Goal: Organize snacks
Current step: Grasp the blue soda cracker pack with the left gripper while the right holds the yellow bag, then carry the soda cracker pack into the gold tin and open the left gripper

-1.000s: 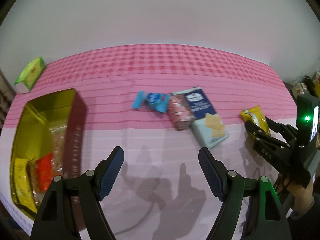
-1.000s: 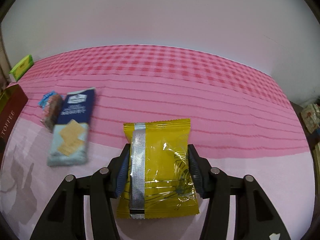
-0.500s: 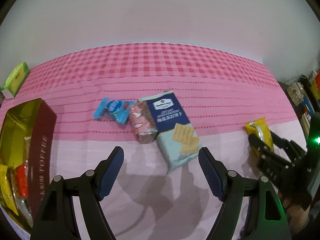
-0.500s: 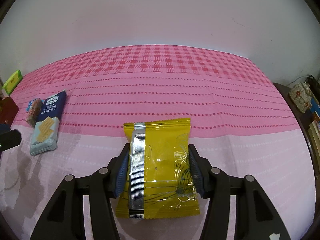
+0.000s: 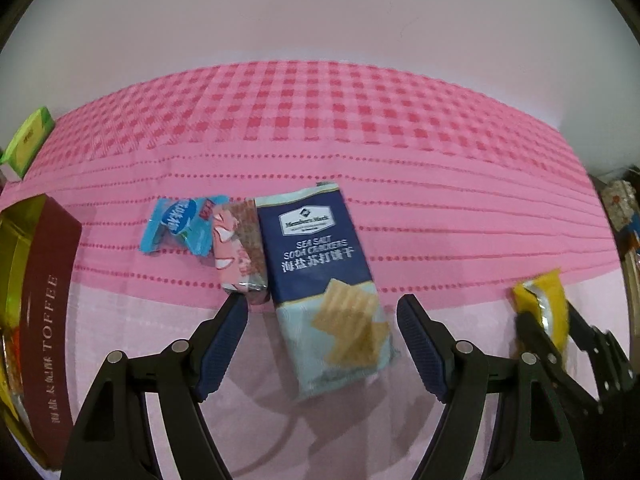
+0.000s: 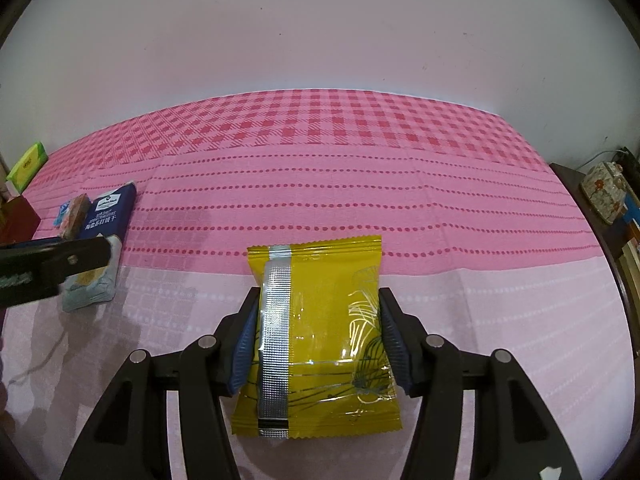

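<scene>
Right gripper has the yellow snack packet between its jaws, and the jaws are opening; blue pads still sit against both packet edges, packet over the pink tablecloth. Left gripper is spread wide, nothing gripped, hovering with the sea salt soda cracker pack lying flat in the gap between its fingers, no contact visible. Pink snack bar lies against the cracker pack's left edge, blue candy wrapper just left of that. Maroon toffee box at far left, gold inside, some snacks in it. Green box at the far corner.
</scene>
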A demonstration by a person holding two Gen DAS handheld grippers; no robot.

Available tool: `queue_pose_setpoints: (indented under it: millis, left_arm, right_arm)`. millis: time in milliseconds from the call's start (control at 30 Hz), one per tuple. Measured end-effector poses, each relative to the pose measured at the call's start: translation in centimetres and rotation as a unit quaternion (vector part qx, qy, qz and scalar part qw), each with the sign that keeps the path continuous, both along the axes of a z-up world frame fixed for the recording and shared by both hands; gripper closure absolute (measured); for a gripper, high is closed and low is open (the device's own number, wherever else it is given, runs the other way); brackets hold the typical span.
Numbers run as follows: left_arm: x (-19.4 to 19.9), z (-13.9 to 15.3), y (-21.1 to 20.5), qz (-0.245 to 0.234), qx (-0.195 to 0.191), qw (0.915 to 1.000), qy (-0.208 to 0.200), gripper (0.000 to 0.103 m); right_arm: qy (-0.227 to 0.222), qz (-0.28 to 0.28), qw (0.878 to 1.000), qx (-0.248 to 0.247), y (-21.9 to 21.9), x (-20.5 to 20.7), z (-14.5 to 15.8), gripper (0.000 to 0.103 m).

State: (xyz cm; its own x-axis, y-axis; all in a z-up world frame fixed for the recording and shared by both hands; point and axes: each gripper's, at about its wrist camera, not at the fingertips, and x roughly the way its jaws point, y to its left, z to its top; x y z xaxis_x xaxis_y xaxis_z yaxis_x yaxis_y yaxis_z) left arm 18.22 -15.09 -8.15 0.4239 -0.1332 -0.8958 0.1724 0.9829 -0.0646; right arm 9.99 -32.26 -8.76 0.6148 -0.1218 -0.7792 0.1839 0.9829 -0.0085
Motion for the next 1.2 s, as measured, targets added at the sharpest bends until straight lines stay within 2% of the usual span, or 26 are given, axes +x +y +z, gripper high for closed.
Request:
queue_pose_setpoints:
  millis: [133, 233, 333, 367, 600, 867, 1200]
  left_arm:
    - [1.2, -0.9, 0.2, 0.013, 0.007, 0.9999, 0.005, 0.026]
    - [1.6, -1.1, 0.1, 0.006, 0.024, 0.9997, -0.002, 0.027]
    - [1.5, -0.9, 0.2, -0.002, 0.022, 0.9997, -0.011, 0.042]
    - [1.5, -0.8, 0.1, -0.007, 0.022, 0.9996, -0.012, 0.05]
    - [0.6, -0.5, 0.4, -0.032, 0.04, 0.9985, -0.019, 0.051]
    - [-3.3, -0.2, 1.7, -0.072, 0.056, 0.9955, -0.024, 0.051]
    - [-6.7, 0.5, 4.2, -0.101, 0.037, 0.994, -0.018, 0.052]
  right_arm:
    - [0.0, 0.001, 1.0, 0.002, 0.0, 0.0, 0.0, 0.048]
    - [0.0, 0.0, 1.0, 0.002, 0.1, -0.1, 0.0, 0.048]
    - [0.0, 0.0, 1.0, 0.003, 0.1, -0.1, 0.0, 0.048]
    - [0.0, 0.0, 1.0, 0.002, 0.1, 0.0, 0.0, 0.048]
    - [0.0, 0.0, 1.0, 0.003, 0.1, 0.0, 0.0, 0.048]
    - [-0.001, 0.0, 1.0, 0.003, 0.1, 0.0, 0.0, 0.048]
    - [0.0, -0.001, 1.0, 0.001, 0.1, -0.1, 0.0, 0.048]
